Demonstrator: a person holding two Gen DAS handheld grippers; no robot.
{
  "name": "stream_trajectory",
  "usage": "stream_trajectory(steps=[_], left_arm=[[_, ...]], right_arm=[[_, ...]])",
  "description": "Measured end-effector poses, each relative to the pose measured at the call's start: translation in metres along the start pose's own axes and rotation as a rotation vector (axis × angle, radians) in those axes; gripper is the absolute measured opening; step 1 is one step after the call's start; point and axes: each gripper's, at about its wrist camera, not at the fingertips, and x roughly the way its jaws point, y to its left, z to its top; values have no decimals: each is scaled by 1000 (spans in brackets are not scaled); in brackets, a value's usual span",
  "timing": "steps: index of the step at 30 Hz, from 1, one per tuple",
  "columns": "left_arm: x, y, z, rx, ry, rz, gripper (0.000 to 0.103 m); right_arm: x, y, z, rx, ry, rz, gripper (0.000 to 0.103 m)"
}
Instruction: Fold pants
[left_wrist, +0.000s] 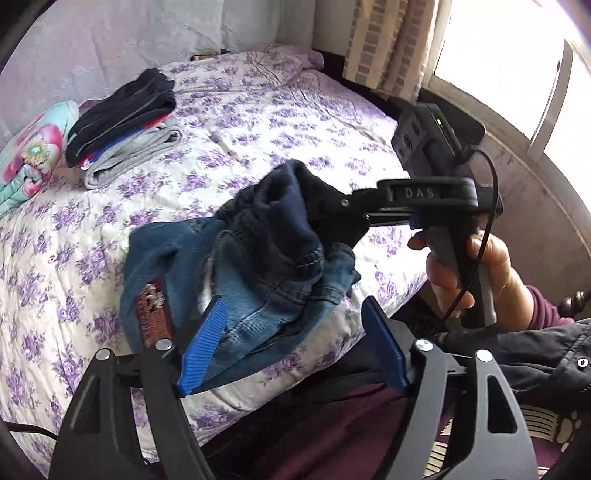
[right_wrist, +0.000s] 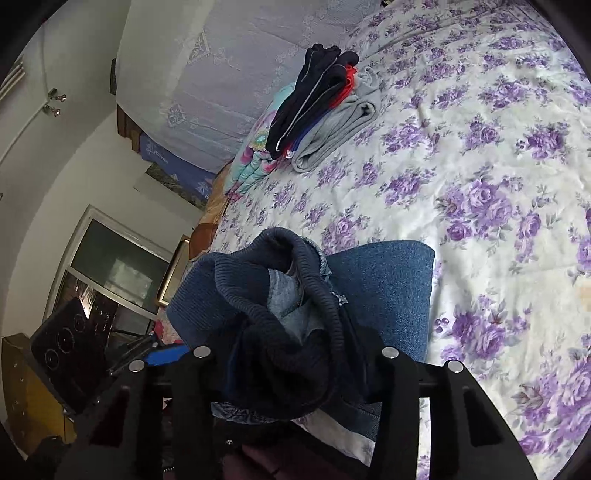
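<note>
The right gripper's fingertips (left_wrist: 334, 218) are lying buried in the pants (left_wrist: 258, 258) — the dark ribbed waistband (right_wrist: 280, 325) is covering them in its own view too. The pants are hiding part of the left gripper's left pad (left_wrist: 207, 343), and the colourful bundle (left_wrist: 26, 162) is running off the frame's left edge.

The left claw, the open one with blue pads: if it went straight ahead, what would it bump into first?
Probably the bunched blue denim pants, lying right ahead of the left claw on the purple-flowered bedspread. Depth is hard to judge here.
</note>
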Motion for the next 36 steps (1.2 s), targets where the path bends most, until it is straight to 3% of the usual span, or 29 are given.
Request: stream_trajectory(steps=[2,5,7,8,10,13,15,18,19,21,23,25,27,29,32,35,36], left_arm=[[-15,23,-2,-72,-67,26,85],[-16,50,-6,-189,-108,-87,86],[-3,53,-9,-177,-118,-98,88],[10,53,-10,-170,-100,-81,88],[41,57,-13,-184,-24,-134,88],[61,50,-20,-157,10,-147,97],[65,43,-19,-120,14,-122,98],[67,39,-16,-99,23,-111,98],[67,37,-15,-87,26,-108,98],[66,33,-15,-70,25,-99,98],[65,32,-18,-69,18,-92,98],[63,34,-21,-77,9,-96,98],[62,41,-27,-91,3,-91,98],[58,50,-34,-110,-1,-133,98],[37,65,-35,-127,-37,-180,98],[11,99,-34,-210,-101,-198,98],[5,113,-35,-250,-116,-200,98]], right_arm=[[-13,21,4,-106,-59,7,41],[-37,57,9,-326,-151,44,40],[-43,54,11,-430,-156,-37,47],[-39,36,14,-399,-118,-101,54],[-38,-9,16,-267,-83,-253,57],[-66,-41,1,-133,-132,-239,60],[-88,-27,-5,-140,-206,-251,64],[-96,22,-2,-177,-228,-119,70],[-93,44,-1,-220,-221,-62,72],[-73,82,1,-297,-178,-36,89],[-44,100,7,-322,-90,-27,92],[-13,90,11,-290,-14,-103,92],[17,54,11,-214,73,-285,92],[31,18,0,-194,111,-315,92],[15,24,-18,-248,49,-283,91],[-24,43,-18,-236,-49,-207,92],[-39,47,-16,-238,-90,-220,99]])
